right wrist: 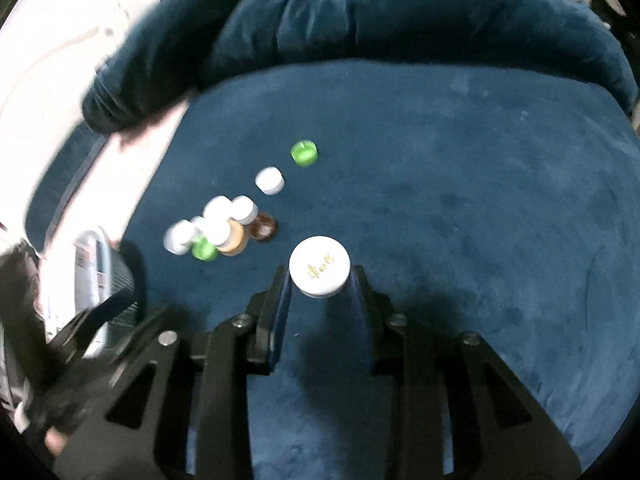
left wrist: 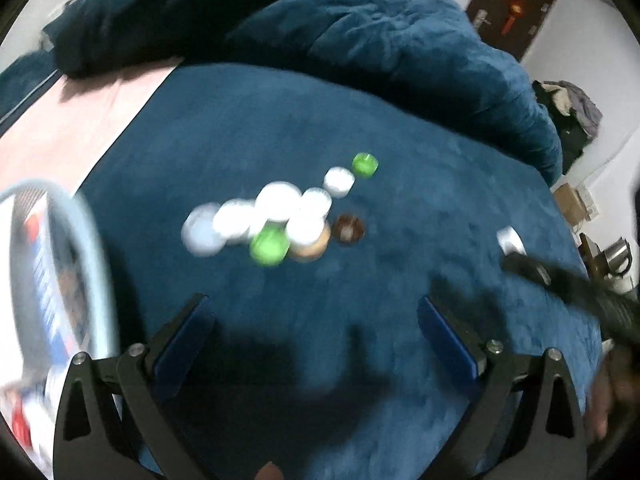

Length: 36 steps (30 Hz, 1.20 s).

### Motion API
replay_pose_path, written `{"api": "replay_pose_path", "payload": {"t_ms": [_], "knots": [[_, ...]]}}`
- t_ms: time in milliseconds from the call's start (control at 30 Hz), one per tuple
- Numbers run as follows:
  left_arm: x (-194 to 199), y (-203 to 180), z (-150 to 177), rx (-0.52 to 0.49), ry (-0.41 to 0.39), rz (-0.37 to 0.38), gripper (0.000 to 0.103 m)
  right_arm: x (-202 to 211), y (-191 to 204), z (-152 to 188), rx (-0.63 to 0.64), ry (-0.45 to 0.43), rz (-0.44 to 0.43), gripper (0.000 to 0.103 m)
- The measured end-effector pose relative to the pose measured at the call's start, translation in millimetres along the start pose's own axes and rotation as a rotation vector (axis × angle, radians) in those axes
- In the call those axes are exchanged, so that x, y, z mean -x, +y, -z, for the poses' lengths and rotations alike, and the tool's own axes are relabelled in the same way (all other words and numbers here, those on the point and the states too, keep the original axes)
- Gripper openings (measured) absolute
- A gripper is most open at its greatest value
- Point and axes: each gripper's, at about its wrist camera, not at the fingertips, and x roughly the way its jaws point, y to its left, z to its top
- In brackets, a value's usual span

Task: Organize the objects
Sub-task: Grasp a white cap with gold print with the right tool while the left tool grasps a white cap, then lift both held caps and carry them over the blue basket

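Gripping white jar (right wrist: 319, 272), right gripper (right wrist: 320, 280) fingers narrow; left gripper (left wrist: 312, 312) fingers wide, empty.

Left hand-held gripper (left wrist: 312, 312) spread wide, right hand-held gripper (right wrist: 320, 280) clamped

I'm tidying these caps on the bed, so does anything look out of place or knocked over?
Nothing looks spilled or damaged. Two caps sit apart from the main cluster: a white cap and a green cap farther back on the blue blanket. The right gripper holds a white lid.

Blue plush bed cover (right wrist: 460, 168) under clustered small bottles (right wrist: 224, 224), rumpled duvet (right wrist: 360, 12).
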Motion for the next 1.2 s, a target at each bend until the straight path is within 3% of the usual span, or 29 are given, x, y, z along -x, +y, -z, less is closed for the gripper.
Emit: {"api": "replay_pose_path", "payload": {"t_ms": [267, 333, 367, 400, 533, 567, 600, 667, 900, 933, 1000, 1200], "knots": [[-45, -14, -32, -0.180, -0.029, -0.035, 0.080, -20, -17, -12, -0.138, 0.011, -0.078, 0.030], [-54, -13, -31, -0.202, -0.023, -0.047, 0.066, -22, -20, -16, -0.159, 0.009, -0.096, 0.030], [-57, -12, -32, -0.207, -0.013, -0.053, 0.040, -23, -19, -17, -0.160, 0.008, -0.097, 0.030], [-63, -10, -32, -0.214, 0.004, -0.068, 0.029, -24, -17, -18, -0.152, 0.006, -0.092, 0.030], [-71, -7, -29, -0.227, 0.014, -0.079, 0.029, -24, -14, -17, -0.132, 0.006, -0.093, 0.030], [-71, -6, -28, -0.226, 0.012, -0.074, 0.025, -23, -14, -16, -0.128, 0.006, -0.094, 0.030], [-69, -5, -28, -0.223, 0.009, -0.068, 0.013, -23, -16, -17, -0.126, 0.006, -0.095, 0.030], [-64, -7, -28, -0.223, 0.000, -0.070, 0.007, -22, -16, -16, -0.123, 0.004, -0.096, 0.030], [-22, -14, -25, -0.263, -0.046, -0.078, 0.010, -21, 3, -19, -0.101, -0.005, -0.116, 0.030], [-22, -14, -25, -0.272, -0.045, -0.088, 0.014, -20, 7, -19, -0.097, -0.007, -0.120, 0.030], [-26, -14, -25, -0.279, -0.035, -0.111, 0.049, -18, 14, -17, -0.082, -0.011, -0.124, 0.030], [-45, -8, -27, -0.263, -0.029, -0.102, 0.050, -21, 15, -12, -0.066, 0.004, -0.100, 0.030]]}}
